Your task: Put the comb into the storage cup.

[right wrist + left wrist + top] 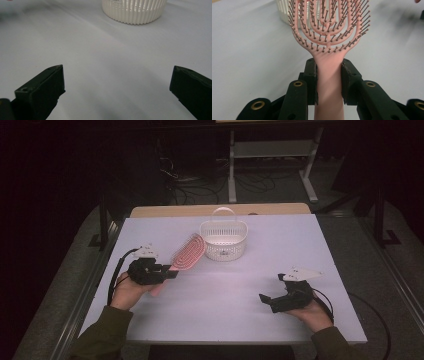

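A pink vented hairbrush is held by the left gripper, whose jaws are clamped on the handle just below the bristled head; in the left gripper view both pads are pressed flat against the sides of the handle, with the bristles turned toward the camera. In the high view the brush is seen pointing away from the person and toward the right, its head near the rim of the white slatted basket but not yet over it. Whether the brush is lifted clear of the white table or resting on it by its head cannot be told. The basket stands upright at the far middle of the table, its handle raised, and nothing can be made out inside it

The right gripper is held low over the near right part of the table, well apart from both brush and basket; its jaws are spread wide, with nothing between them, and in the right gripper view the basket is seen ahead

The step in hand is judged to be the carrying of the gripped brush toward the basket. For the next move, the brush would need to be raised above the basket rim, brought over the opening with the raised handle avoided, and lowered or tipped in before the grip is released. As the brush looks longer than the basket is wide, it may be left leaning over the rim, and the light basket could be nudged or tipped if struck
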Tool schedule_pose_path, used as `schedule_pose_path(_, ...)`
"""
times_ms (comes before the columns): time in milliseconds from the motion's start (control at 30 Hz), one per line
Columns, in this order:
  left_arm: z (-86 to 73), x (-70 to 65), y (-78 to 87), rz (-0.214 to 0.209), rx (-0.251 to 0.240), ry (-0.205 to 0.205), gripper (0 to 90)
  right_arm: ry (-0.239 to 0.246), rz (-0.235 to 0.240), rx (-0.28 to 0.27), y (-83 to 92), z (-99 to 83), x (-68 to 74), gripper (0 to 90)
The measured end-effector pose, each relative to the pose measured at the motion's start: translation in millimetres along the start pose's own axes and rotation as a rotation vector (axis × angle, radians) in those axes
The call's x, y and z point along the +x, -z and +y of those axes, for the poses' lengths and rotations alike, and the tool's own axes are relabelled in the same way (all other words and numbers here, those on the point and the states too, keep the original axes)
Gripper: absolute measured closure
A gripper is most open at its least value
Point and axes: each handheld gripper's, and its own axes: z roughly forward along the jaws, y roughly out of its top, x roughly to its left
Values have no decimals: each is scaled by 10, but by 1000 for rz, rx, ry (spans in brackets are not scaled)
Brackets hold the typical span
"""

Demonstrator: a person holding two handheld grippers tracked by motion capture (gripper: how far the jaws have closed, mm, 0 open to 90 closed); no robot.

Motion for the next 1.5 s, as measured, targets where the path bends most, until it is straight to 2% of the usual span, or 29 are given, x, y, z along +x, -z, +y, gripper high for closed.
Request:
schedule_pose_path(133,24,-69,-42,-7,-40,-10,699,0,0,-1,1,0,-1,0)
schedule_pose_path(300,38,-122,-80,-37,-75,-12,699,-1,3,-2,2,-3,-1,0)
schedule_pose_path(533,51,-208,-146,-41,-113,-27,699,-12,-1,-10,22,-5,3,0)
schedule_pose_path(700,50,-262,-189,-43,-148,-22,699,-23,5,-16,25,-4,3,0)
schedule_pose_path(1067,70,-349,-238,-53,-170,-42,699,-35,24,-38,38,22,4,0)
schedule_pose_path(1233,84,-360,-242,-61,-181,-45,699,-56,24,-52,80,66,8,0)
schedule_pose_path(1367,81,-355,-242,-61,-181,-48,699,-74,12,-71,101,108,-2,0)
schedule_pose_path(1500,87,-364,-241,-66,-186,-53,699,-68,-6,-91,123,156,11,0)
